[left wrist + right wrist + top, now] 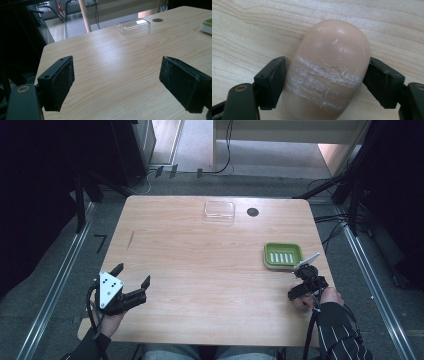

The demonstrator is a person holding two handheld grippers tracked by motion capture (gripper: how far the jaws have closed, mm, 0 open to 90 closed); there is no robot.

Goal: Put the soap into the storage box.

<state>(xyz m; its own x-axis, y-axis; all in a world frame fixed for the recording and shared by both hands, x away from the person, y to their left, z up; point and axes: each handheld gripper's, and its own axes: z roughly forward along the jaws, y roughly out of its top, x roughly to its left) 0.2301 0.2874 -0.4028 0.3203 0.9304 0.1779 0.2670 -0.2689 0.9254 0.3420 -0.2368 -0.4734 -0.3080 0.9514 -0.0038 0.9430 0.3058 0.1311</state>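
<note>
No readable text, label, brand, number or sign on anything in view

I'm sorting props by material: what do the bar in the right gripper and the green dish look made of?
The bar looks like soap: matte, waxy beige, with white scrape marks across it. The green dish looks like moulded plastic, an even colour with a slight sheen and pale ribs inside; silicone can't be ruled out.

Black left tongs (pixel 134 276) with grey three-cornered plate and dark dots, black right tongs (pixel 302 292) with thin cable, dark sleeves, white stripes
</note>
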